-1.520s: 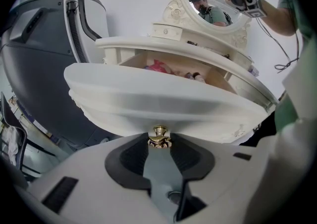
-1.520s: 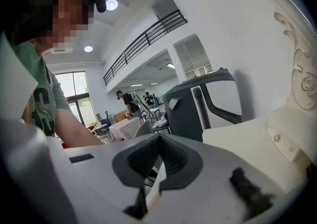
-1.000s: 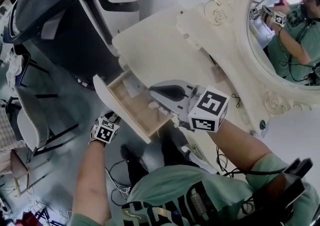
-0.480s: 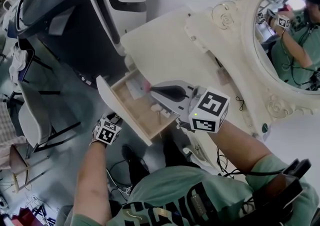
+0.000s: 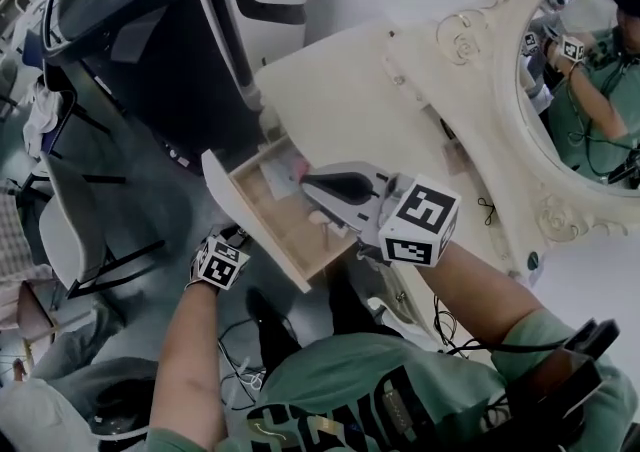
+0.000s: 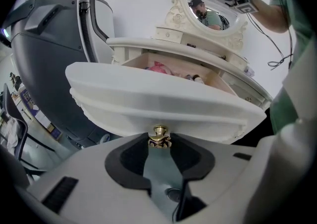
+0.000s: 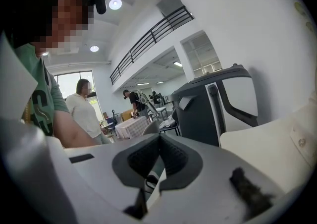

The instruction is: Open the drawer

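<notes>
Midway, the cream wooden drawer's [image 6: 148,99] small brass knob [image 6: 159,134] is clamped in the left gripper's [image 6: 159,141] jaws; further straight pulling is judged needed.

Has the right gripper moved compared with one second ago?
Yes, slightly: against the dresser top, the right gripper has drifted away from the mirror, out over the open drawer.

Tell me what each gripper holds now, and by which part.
The left gripper grips the drawer by its small brass knob, pinched between the jaws. The right gripper holds nothing; its jaws are together.
</notes>
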{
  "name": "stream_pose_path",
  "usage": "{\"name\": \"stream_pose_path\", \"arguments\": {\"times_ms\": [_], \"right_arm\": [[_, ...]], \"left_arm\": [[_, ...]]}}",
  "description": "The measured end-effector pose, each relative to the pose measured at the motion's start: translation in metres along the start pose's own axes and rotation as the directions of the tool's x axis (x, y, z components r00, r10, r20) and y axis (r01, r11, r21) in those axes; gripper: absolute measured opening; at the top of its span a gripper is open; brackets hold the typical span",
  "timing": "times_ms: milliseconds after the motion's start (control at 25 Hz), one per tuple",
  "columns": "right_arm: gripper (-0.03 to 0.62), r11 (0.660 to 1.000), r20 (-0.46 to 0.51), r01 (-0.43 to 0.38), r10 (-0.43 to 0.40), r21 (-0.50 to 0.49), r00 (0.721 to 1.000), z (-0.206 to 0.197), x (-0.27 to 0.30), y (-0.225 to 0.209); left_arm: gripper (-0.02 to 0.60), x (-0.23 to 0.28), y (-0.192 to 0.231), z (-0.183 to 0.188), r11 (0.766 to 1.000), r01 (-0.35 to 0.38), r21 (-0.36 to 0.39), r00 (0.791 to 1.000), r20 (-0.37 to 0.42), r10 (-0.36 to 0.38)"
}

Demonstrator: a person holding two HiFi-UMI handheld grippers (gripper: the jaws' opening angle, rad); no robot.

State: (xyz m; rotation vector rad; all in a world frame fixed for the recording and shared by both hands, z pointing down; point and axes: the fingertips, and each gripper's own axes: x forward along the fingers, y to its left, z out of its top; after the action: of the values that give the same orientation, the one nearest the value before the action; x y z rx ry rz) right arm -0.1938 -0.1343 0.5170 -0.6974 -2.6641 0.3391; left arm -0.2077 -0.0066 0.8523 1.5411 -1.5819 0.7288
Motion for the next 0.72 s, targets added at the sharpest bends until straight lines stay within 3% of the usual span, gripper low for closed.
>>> {"name": "stream_pose_path", "arguments": {"times_ms": [400,720], "right_arm": [[0.011,1.000,-0.001,0.005,-0.005,-0.002,1.000,-0.001,0.001,0.001],[0.011,1.000,0.003,0.031,-0.031,0.004,1.000,0.002,-0.013,-0.011]], "left_arm": [[0.143,0.000,-0.001,0.002,1.000,-0.003,0.002,1.000,0.027,0.003],[0.143,0.000,0.002,-0.003,1.000,-0.010,-0.004,1.000,-0.010,0.010]]}}
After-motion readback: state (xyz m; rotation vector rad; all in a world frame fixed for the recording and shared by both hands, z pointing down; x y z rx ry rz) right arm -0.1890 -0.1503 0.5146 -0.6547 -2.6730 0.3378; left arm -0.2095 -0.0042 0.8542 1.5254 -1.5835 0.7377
